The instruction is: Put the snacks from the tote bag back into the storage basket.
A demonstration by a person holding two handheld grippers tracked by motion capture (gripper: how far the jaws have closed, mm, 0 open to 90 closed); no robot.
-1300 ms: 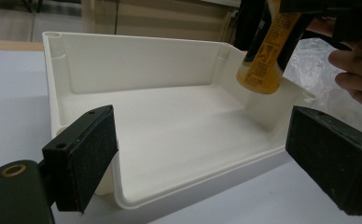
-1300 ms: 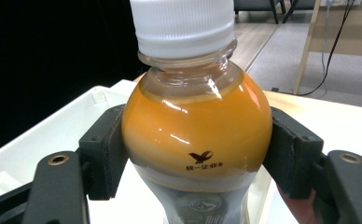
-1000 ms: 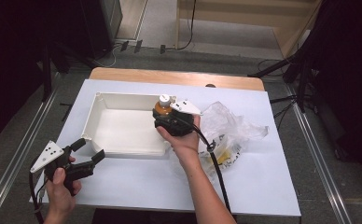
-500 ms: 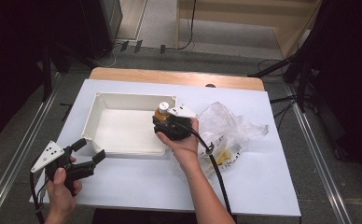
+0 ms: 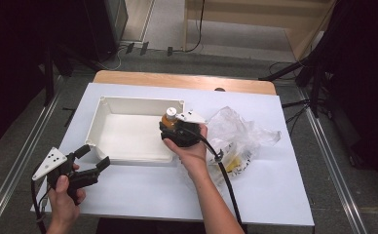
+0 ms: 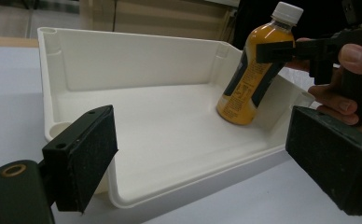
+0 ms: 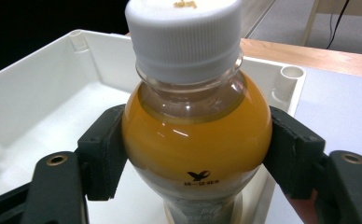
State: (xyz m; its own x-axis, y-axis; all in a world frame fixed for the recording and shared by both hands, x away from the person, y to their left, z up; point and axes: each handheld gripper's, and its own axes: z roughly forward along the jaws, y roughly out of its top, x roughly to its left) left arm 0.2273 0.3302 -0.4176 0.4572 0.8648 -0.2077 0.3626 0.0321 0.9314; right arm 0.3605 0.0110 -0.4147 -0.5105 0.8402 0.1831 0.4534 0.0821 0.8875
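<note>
Bottle (image 7: 195, 135) of orange drink, white cap, clamped at the shoulder by my right gripper (image 7: 195, 154); both pads press its sides, so it's held. In the left gripper view the bottle (image 6: 254, 70) leans, base down on the tray floor by the tray's right wall near its far right corner. The step in hand looks like setting it down inside the white tray (image 5: 110, 105).

To do it well: I'd bring the bottle upright first, seat the whole base flat on the tray floor, clear of the wall, then open the jaws slowly and lift straight away so the pads don't drag the neck over. Letting go while it's tilted risks a topple.

Near to far: my left gripper (image 5: 90, 157) sits at the bench's near left corner, jaws wide, nothing between them, just short of the tray's near edge. Next comes the tray, with my right gripper (image 5: 170, 127) over its right side. A crumpled clear plastic bag (image 5: 240, 139) lies right of the tray with something yellow inside; can't tell what.

Count: one bottle, one tray, one bag, two grippers.
</note>
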